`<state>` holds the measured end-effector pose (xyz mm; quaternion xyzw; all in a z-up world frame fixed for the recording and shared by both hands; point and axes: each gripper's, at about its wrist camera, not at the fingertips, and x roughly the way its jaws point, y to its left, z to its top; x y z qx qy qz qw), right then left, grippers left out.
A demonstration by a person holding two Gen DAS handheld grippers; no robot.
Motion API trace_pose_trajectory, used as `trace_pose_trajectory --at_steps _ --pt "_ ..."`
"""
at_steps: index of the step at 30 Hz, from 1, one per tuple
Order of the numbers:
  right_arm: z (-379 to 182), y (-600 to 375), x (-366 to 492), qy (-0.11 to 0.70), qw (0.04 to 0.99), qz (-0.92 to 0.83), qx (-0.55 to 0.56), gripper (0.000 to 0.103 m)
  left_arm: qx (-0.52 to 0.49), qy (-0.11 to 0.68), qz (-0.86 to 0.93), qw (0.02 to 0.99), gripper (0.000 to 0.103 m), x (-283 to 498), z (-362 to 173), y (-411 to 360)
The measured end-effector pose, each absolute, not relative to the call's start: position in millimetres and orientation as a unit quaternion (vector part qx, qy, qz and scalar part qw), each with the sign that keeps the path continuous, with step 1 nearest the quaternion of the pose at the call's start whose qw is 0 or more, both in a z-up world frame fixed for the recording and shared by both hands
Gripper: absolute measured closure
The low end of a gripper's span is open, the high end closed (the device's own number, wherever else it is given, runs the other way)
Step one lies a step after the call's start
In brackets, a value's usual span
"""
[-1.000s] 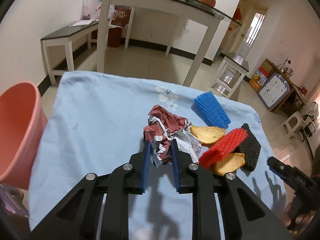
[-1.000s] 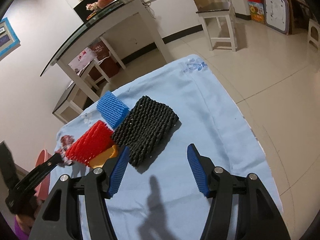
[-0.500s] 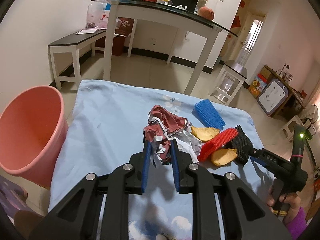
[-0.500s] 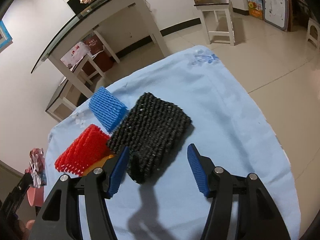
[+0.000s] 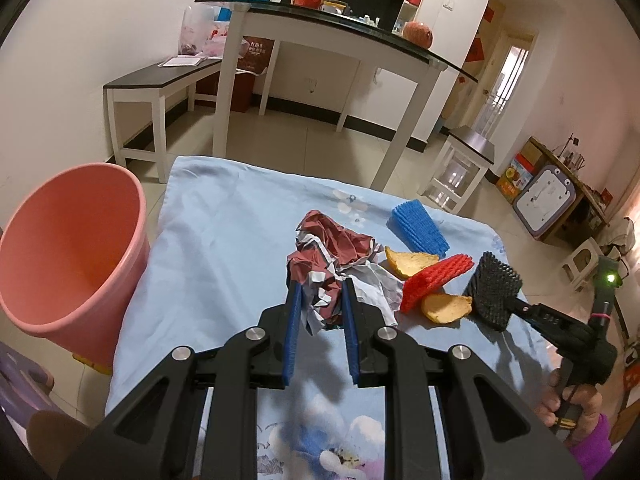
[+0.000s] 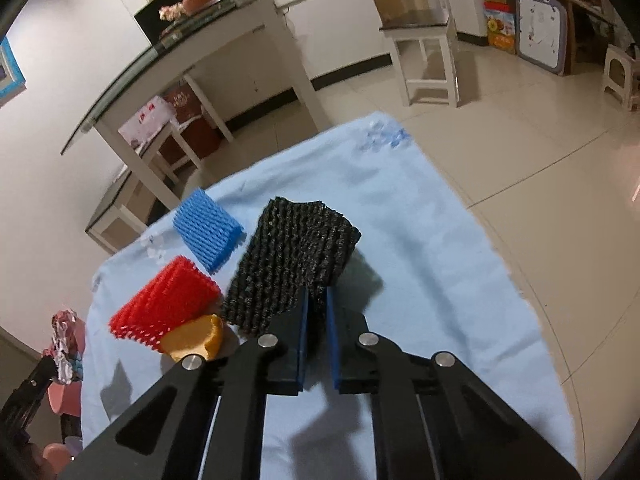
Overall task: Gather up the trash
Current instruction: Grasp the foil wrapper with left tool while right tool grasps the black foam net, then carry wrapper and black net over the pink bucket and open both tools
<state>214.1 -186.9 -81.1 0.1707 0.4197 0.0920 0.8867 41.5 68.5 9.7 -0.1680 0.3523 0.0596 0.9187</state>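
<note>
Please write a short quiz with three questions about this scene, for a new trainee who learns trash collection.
1. True or false: the right tool is shut on the black foam net.
2. What does the left tool hold: A) blue foam net, B) crumpled paper, C) orange peel?
3. Fill in: the pink bucket stands ___ the table's blue cloth.

Key: 1 true; 2 B; 3 beside.

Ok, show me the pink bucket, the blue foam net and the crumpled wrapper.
pink bucket [image 5: 132,216], left wrist view, right side of rim.
blue foam net [image 6: 208,229], right wrist view, top face.
crumpled wrapper [image 5: 340,244], left wrist view, dark red upper part.
</note>
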Motion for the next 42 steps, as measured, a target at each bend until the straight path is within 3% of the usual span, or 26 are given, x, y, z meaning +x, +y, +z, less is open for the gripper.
trace_pose_trajectory --at_steps 19,42 --pt "8.2 -142.3 153.8 0.33 0.921 0.173 0.109 0.095 -0.188 0.32 0.075 0.926 0.083 0.0 23.8 90.3" --pt "33.5 92.0 117.5 0.328 0.874 0.358 -0.011 0.095 -0.244 0.268 0.208 0.908 0.083 -85.9 25.6 206.8"
